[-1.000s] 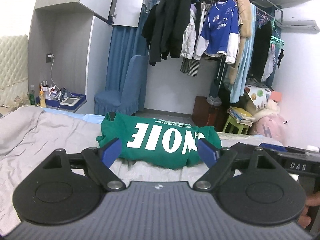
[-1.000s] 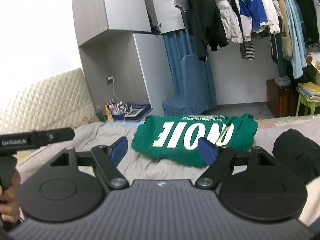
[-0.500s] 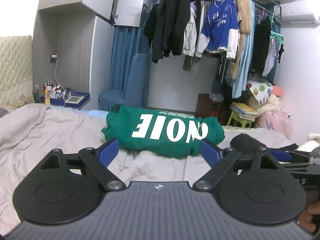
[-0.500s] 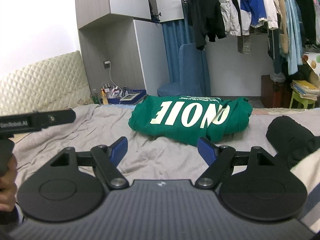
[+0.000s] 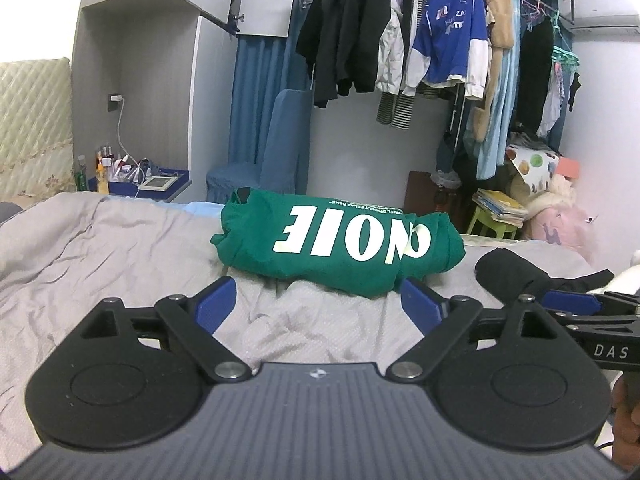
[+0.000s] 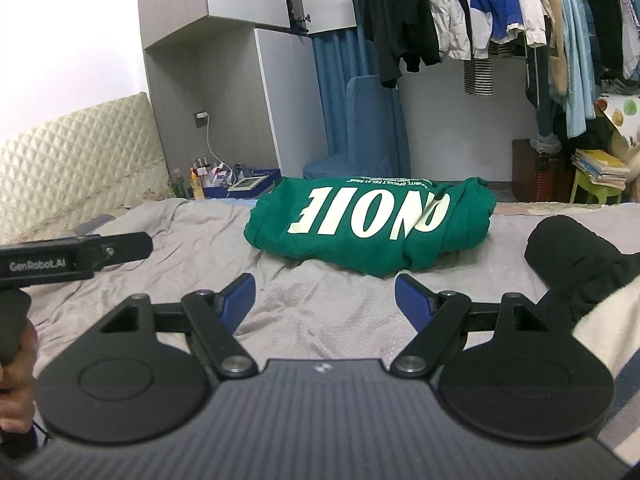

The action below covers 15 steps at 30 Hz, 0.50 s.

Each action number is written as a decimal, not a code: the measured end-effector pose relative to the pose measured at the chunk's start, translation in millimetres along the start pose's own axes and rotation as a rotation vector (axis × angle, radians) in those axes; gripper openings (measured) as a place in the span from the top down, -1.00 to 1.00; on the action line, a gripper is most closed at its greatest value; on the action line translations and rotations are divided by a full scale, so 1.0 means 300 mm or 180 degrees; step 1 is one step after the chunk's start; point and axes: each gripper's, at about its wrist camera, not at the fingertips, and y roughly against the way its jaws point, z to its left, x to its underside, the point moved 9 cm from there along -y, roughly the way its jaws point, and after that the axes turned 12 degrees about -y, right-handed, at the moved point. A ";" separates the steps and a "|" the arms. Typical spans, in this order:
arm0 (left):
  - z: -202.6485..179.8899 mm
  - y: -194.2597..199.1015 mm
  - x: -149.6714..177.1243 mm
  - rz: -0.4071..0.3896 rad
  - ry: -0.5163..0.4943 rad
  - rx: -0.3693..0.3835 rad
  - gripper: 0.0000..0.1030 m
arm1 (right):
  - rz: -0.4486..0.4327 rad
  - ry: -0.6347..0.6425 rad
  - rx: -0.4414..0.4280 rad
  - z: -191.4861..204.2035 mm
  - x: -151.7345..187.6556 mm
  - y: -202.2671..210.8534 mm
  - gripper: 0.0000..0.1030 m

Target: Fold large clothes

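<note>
Sweatshirt [image 5: 340, 248], green with white letters, lies folded on the grey bed [image 5: 100, 248] in the left wrist view, ahead of the left gripper [image 5: 320, 306]; its jaws are opening, with only sheet between them. A black garment [image 5: 508, 274] lies to the right.

From the right wrist view, the sweatshirt [image 6: 368, 224] sits beyond the right gripper [image 6: 324, 298], whose jaws stand spread and hold nothing. The black garment [image 6: 568, 256] lies nearby, right.
</note>
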 end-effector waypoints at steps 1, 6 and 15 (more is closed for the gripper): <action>-0.003 -0.001 0.000 -0.0004 -0.0006 -0.0004 -0.82 | -0.0001 -0.0008 0.0003 -0.005 -0.002 0.000 -0.54; -0.005 -0.007 0.002 -0.0001 0.0001 -0.0022 -0.84 | 0.0011 -0.0031 0.0023 -0.018 -0.003 0.000 -0.54; 0.011 -0.024 0.003 0.0002 0.0049 -0.0054 -1.00 | -0.0030 -0.0050 0.0083 -0.035 -0.029 0.003 -0.54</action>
